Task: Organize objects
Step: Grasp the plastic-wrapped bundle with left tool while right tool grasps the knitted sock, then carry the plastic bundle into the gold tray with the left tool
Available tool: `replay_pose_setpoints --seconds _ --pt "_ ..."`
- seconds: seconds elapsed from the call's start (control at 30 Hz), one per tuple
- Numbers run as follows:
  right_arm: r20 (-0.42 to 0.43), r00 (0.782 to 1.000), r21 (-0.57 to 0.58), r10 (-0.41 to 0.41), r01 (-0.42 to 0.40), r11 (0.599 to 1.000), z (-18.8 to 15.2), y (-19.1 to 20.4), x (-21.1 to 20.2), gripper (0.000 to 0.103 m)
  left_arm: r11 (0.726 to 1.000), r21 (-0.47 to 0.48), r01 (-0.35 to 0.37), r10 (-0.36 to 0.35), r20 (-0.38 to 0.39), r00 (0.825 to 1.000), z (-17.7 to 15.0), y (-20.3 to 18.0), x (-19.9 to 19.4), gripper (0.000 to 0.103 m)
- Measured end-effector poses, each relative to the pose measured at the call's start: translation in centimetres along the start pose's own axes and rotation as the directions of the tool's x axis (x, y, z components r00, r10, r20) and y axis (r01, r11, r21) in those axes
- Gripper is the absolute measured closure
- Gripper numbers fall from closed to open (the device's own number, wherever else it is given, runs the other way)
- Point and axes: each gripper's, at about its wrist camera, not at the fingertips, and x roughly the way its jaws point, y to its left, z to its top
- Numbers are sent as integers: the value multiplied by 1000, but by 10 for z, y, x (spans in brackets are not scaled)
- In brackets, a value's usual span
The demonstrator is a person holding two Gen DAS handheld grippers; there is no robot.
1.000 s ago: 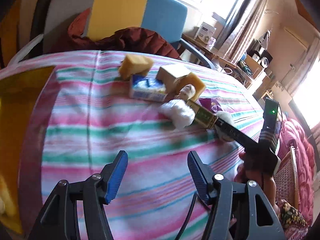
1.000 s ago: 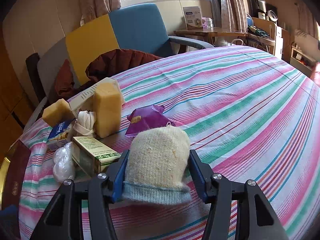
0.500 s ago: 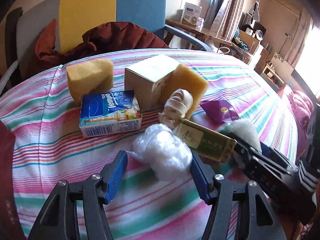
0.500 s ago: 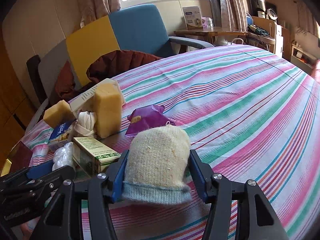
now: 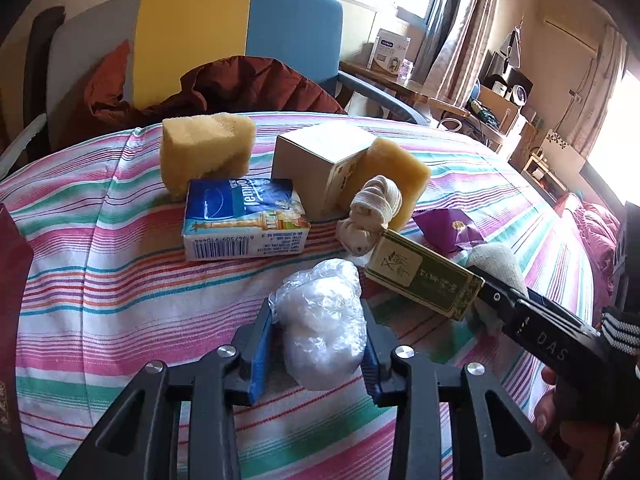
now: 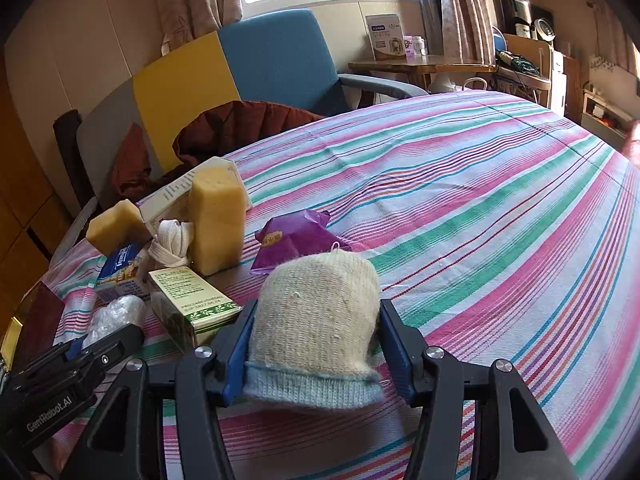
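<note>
Left fingers (image 5: 316,344) closed on crumpled clear plastic bag (image 5: 322,322), right fingers (image 6: 316,354) gripping cream knitted sock (image 6: 316,328), green rectangular box (image 5: 424,272) between them, striped cloth (image 6: 480,216) beneath.

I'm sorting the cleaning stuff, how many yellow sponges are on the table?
2: one sponge behind the blue tissue pack, another sponge leaning against the beige box.

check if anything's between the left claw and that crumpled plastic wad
Nothing visible is. The plastic wad already sits between the left claw fingers, both pads against its sides. The green box lies just beyond to the right, not between them.
</note>
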Motion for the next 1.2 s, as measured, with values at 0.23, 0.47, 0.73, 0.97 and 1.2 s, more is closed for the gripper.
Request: replay_pose_setpoints --seconds 0.23,0.47,0.73,0.97,1.2 --pt "75 996 -4 -40 40 999 -1 3 -14 46 999 -39 -4 5 39 999 -17 15 -18 66" --pt "195 981 -83 3 13 996 -4 19 -39 46 997 -77 5 -1 53 999 -28 22 -29 66" --pt "157 968 -338 193 -131 932 -17 67 -44 46 991 -127 32 -23 71 997 -41 27 -42 66" --pt "95 971 -443 219 -156 883 -36 88 -39 46 986 -158 45 -32 86 996 -55 33 -73 66" --pt "82 979 -429 188 -136 893 -36 86 -34 46 982 -183 36 -14 121 993 -65 49 -114 66"
